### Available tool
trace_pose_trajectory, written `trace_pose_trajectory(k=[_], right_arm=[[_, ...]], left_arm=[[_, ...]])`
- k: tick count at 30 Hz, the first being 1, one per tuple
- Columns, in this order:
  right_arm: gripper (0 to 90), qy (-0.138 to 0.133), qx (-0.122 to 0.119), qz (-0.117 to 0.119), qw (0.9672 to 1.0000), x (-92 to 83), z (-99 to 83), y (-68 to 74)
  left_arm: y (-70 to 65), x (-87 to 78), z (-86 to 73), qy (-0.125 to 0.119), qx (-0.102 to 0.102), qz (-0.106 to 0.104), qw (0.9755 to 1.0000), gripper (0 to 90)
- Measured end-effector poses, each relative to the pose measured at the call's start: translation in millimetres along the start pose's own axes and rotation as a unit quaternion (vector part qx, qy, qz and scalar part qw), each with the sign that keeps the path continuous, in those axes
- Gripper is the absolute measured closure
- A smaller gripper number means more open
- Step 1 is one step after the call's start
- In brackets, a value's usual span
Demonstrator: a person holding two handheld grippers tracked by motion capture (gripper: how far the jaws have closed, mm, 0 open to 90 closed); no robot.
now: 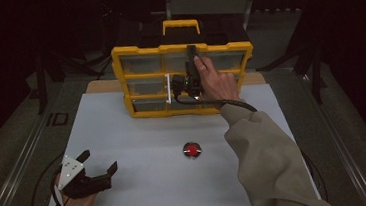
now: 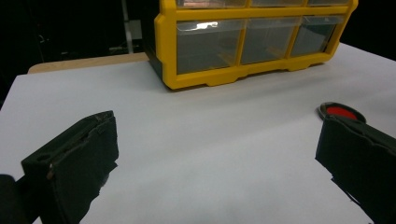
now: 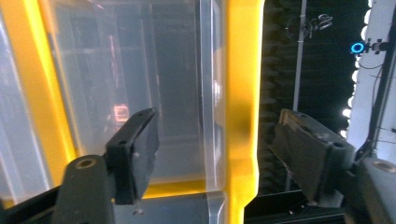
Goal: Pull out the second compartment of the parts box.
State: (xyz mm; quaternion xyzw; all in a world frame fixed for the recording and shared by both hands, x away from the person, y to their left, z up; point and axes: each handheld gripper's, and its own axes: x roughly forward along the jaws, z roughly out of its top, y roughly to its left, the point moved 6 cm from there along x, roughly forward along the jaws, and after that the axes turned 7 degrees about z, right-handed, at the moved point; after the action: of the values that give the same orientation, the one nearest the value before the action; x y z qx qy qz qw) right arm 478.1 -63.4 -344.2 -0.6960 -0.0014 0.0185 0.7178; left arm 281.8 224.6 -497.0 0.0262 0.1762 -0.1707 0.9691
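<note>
Right claw (image 1: 191, 67) is reaching onto the yellow plastic drawer cabinet (image 1: 136, 52) standing at the far edge of the white desk (image 1: 139, 142), jaws part-open astride its yellow frame and clear drawer (image 3: 154, 84), gripping nothing yet; next likely squeezing shut to pull, while the left claw (image 1: 96, 166) is resting open.

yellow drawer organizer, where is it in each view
High view: the yellow drawer organizer stands at top centre, at the white mat's far edge.
Left gripper view: its lower drawers sit at top centre-right, behind the mat.
Right gripper view: its yellow frame post runs down the middle.
Shared landmark: the organizer's yellow frame.
</note>
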Motion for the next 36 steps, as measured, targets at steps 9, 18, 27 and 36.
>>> trace_pose_trajectory(k=[9, 18, 27, 36], right_arm=[[47.6, -0.003, -0.018, -0.025, 0.9995, 2.5, -1.5, -1.2], [55.6, -0.003, -0.04, -0.041, 0.9984, 2.1, 0.0, -2.6], [56.1, -0.006, -0.04, -0.048, 0.998, 2.3, -0.7, -2.9], [56.7, -0.003, -0.026, -0.052, 0.9983, 0.4, -0.7, -2.2]], left_arm=[[0.3, 0.0, -0.2, 0.001, -0.001, 0.001, 1.0, 0.0], [1.1, -0.5, -0.4, 0.001, -0.002, 0.002, 1.0, 0.0], [1.0, -0.4, -0.5, 0.002, -0.001, 0.002, 1.0, 0.0], [1.2, -0.6, -0.5, 0.002, -0.002, 0.002, 1.0, 0.0]])
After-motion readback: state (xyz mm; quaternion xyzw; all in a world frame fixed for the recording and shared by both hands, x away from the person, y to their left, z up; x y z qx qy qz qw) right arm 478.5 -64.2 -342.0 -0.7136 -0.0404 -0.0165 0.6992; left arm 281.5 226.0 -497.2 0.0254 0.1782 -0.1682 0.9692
